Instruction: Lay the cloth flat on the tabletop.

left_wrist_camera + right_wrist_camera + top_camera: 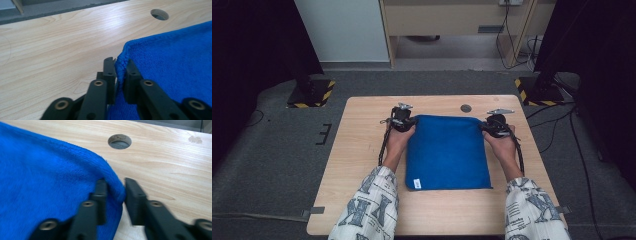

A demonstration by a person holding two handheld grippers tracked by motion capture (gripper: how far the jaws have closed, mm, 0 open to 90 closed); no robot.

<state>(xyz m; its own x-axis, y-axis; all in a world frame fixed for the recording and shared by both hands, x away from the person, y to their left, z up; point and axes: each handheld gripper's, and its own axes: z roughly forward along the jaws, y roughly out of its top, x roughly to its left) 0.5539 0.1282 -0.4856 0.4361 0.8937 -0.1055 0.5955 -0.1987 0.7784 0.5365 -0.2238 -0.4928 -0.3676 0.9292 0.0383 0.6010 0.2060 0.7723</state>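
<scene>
**Blue cloth gripped at its two far corners**

Blue terry cloth [447, 152] is laid flat on the light wooden table [362, 150], folded into a rectangle, with a small white label [416, 183] seen at its near left corner. Both forearms, in patterned white sleeves [372, 205], are extended forward from the near edge, one along each side of the cloth. The left gripper [403, 121] is held at the far left corner; in the left gripper view its jaws are seen closed narrowly on the bunched hem of the cloth [175, 62]. The right gripper [496, 125] is held at the far right corner; in the right gripper view the rounded corner of the cloth [50, 182] is seen between the jaws, pressed against one, with a small gap at the other. A round hole [466, 108] is cut in the table just beyond the far edge of the cloth.
</scene>
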